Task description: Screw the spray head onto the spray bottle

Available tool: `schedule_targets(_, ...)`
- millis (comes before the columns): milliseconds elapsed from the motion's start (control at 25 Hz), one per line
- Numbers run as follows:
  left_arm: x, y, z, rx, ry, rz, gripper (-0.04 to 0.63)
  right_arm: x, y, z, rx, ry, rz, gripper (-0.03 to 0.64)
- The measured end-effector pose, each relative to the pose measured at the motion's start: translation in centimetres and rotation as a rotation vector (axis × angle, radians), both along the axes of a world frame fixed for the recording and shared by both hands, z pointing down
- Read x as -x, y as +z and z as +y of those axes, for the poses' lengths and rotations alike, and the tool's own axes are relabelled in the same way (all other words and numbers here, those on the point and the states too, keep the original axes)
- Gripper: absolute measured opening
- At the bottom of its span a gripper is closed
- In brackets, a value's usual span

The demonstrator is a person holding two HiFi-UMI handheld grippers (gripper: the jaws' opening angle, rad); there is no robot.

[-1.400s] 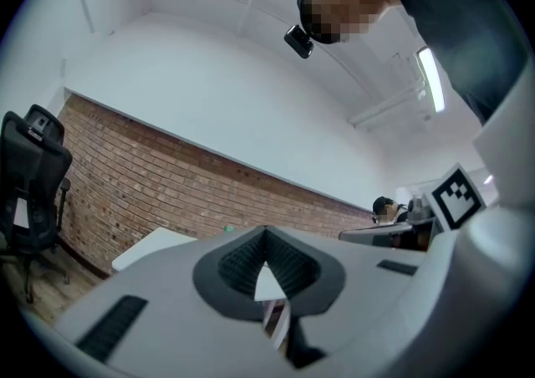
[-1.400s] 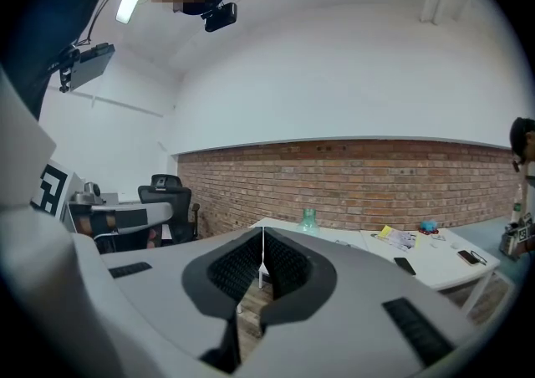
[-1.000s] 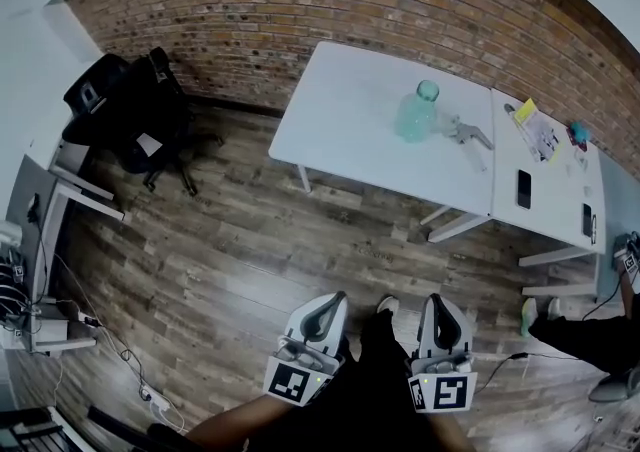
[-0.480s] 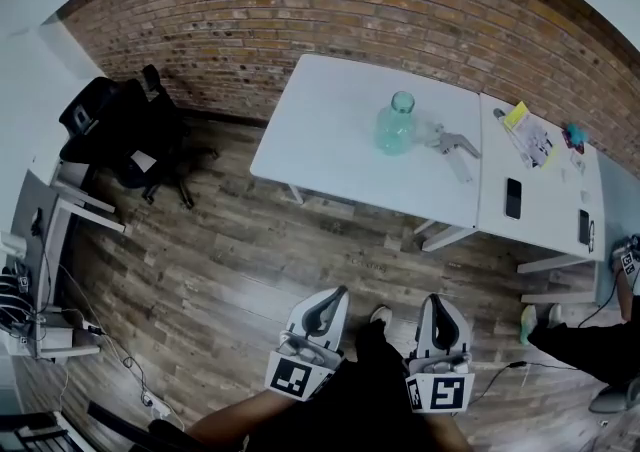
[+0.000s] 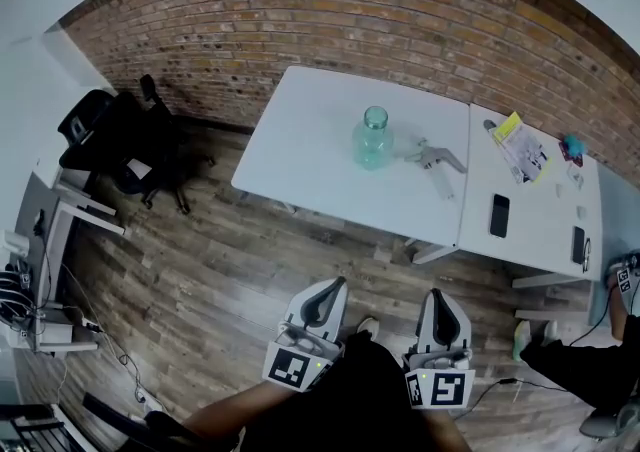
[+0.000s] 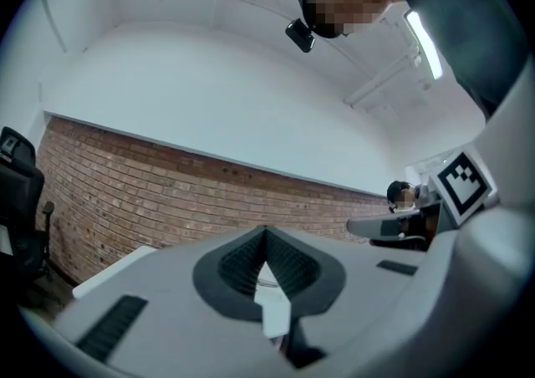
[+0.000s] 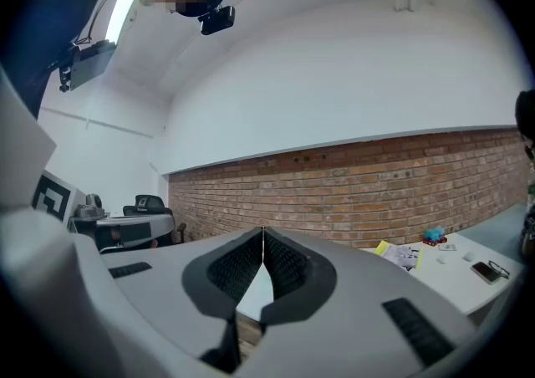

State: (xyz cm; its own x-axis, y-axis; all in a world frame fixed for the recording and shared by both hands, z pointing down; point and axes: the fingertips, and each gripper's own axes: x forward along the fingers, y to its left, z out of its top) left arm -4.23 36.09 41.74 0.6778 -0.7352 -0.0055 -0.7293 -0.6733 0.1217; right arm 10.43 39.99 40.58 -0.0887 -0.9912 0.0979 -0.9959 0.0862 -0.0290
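Observation:
A clear green spray bottle [image 5: 372, 137] stands upright, with no head on it, on the white table [image 5: 320, 130]. The grey spray head [image 5: 435, 157] lies flat just to the bottle's right. My left gripper [image 5: 335, 285] and right gripper [image 5: 437, 295] are side by side low in the head view, over the wooden floor and well short of the table. Both are shut with nothing between the jaws. In the left gripper view [image 6: 266, 232] and the right gripper view [image 7: 262, 232] the tips meet, pointing level toward the brick wall.
A second white table [image 5: 540, 205] adjoins on the right, carrying a phone [image 5: 498, 215], papers [image 5: 520, 148] and small items. A black office chair [image 5: 110, 135] stands at left by the brick wall. Cables and a desk [image 5: 40, 290] lie at far left. A person's leg [image 5: 575, 360] shows at lower right.
The table, bottle and spray head have shifted left and lower in the head view as I move toward them. Both grippers stay shut, held side by side.

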Motion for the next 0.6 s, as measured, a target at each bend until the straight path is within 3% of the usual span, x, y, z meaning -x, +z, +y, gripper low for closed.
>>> schedule_targets(160, -2.2, 0.1, -1.3, -0.006, -0.025, -0.023, 0.002, -2.6, 0.1, -0.9, 0.003, -0.008, -0.023, 0.008)
schedule_targets(280, -3.8, -0.6, -2.3, -0.073, -0.039, -0.026, 0.002, -4.9, -0.1, -1.3, -0.009, -0.007, -0.023, 0.008)
schedule_targets(440, -6.7, -0.8, -2.3, -0.045, -0.044, -0.04, 0.002, -8.2, 0.5, -1.1, 0.01, -0.008, -0.071, 0.008)
schedule_targets(600, -8.2, -1.6, -2.2, -0.085, -0.048, -0.042, 0.002, -10.2, 0.5, -0.9, 0.01, -0.012, -0.078, 0.008)
